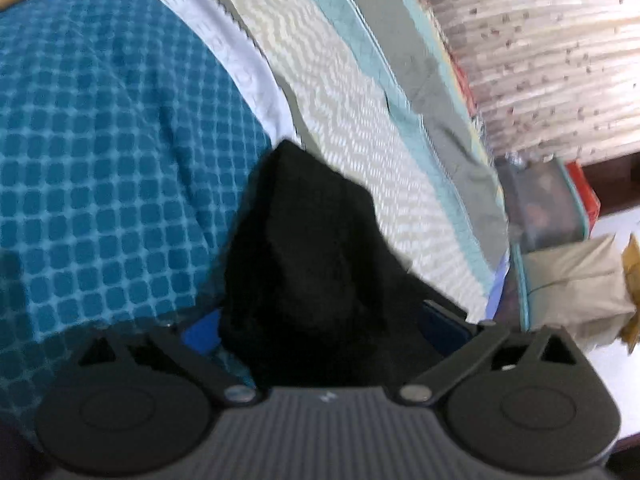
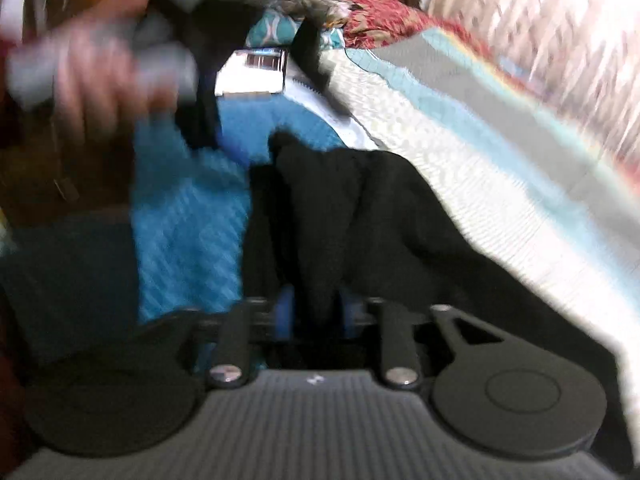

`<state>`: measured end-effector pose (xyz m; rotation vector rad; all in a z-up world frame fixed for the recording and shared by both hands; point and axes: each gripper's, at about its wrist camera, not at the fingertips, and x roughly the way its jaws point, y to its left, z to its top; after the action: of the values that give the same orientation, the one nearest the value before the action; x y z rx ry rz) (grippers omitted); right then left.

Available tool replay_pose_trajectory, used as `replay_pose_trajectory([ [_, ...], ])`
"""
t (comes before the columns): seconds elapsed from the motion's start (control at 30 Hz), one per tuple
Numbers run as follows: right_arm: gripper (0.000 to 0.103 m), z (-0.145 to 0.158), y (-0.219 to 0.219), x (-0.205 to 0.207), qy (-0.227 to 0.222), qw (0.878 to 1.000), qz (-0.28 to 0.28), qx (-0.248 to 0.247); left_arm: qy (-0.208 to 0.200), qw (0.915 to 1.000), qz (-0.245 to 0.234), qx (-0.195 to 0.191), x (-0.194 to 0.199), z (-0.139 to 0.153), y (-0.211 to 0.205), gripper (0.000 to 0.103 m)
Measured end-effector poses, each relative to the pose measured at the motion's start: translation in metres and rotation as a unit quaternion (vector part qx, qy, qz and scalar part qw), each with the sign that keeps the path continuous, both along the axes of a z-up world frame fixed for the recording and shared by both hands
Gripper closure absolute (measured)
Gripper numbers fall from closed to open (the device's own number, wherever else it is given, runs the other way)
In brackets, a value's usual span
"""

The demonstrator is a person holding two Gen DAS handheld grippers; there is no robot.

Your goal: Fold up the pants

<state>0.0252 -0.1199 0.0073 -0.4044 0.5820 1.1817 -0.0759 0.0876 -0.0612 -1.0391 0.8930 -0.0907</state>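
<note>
Each black hand-held gripper [image 1: 324,326] has blue pads, silver screws, ribbed grey housing.

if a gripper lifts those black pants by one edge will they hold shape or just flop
Probably flop: the black pants lie in soft bunched folds on the blue checked bedcover, so a lifted edge would likely drape and trail. They look light for their size. The fabric seems matte, so it should not slip much between the open left gripper's blue pads, though blur hides the texture.

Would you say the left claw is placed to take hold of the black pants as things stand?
Probably yes: the left claw stands wide open with the black pants bunched between its fingers on the blue checked bedspread, and nothing blocks them.
</note>
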Motion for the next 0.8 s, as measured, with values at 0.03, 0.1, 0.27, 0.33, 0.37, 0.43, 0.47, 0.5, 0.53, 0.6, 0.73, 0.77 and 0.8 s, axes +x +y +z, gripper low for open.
replay_pose_trajectory([
  [0.03, 0.052, 0.003, 0.004, 0.006, 0.029, 0.999, -0.008, 0.017, 0.002, 0.9999, -0.007, 0.014, 0.002, -0.001, -0.006, 0.036],
  [0.1, 0.054, 0.001, 0.014, 0.012, 0.06, 0.998, -0.026, 0.021, 0.017, 0.9983, -0.018, 0.052, 0.005, -0.002, -0.016, 0.068],
  [0.27, 0.062, -0.017, 0.027, 0.006, 0.118, 0.992, -0.033, 0.021, -0.003, 0.9955, -0.011, 0.094, -0.026, 0.016, -0.006, 0.08],
  [0.33, 0.059, -0.023, 0.036, 0.001, 0.133, 0.991, -0.027, 0.021, 0.009, 0.994, -0.004, 0.109, -0.039, 0.012, -0.004, 0.08],
  [0.37, 0.057, -0.026, 0.039, -0.003, 0.127, 0.991, -0.022, 0.018, 0.016, 0.994, 0.0, 0.108, -0.042, 0.005, -0.003, 0.078],
  [0.43, 0.047, -0.026, 0.039, -0.008, 0.115, 0.993, -0.015, 0.022, 0.016, 0.9959, 0.011, 0.088, -0.043, -0.002, 0.003, 0.077],
  [0.47, 0.043, -0.026, 0.042, -0.009, 0.117, 0.993, -0.011, 0.024, 0.018, 0.9965, 0.015, 0.081, -0.042, -0.002, 0.005, 0.074],
  [0.5, 0.044, -0.023, 0.042, -0.009, 0.118, 0.993, -0.01, 0.026, 0.019, 0.9966, 0.013, 0.079, -0.042, 0.003, 0.005, 0.072],
  [0.53, 0.044, -0.019, 0.036, -0.007, 0.124, 0.992, -0.009, 0.033, 0.017, 0.9959, 0.007, 0.088, -0.043, 0.009, 0.005, 0.068],
  [0.6, 0.046, 0.0, -0.005, 0.008, 0.147, 0.987, -0.024, 0.064, 0.003, 0.9925, 0.001, 0.123, -0.051, 0.029, 0.006, 0.063],
  [0.73, 0.046, 0.016, -0.072, 0.027, 0.156, 0.972, -0.116, 0.132, -0.057, 0.984, 0.037, 0.165, -0.075, 0.077, 0.021, 0.059],
  [0.77, 0.046, 0.015, -0.088, 0.032, 0.158, 0.967, -0.141, 0.14, -0.064, 0.9824, 0.04, 0.171, -0.073, 0.084, 0.022, 0.059],
  [0.8, 0.046, 0.014, -0.103, 0.037, 0.158, 0.962, -0.169, 0.145, -0.071, 0.9807, 0.033, 0.179, -0.066, 0.091, 0.019, 0.06],
])
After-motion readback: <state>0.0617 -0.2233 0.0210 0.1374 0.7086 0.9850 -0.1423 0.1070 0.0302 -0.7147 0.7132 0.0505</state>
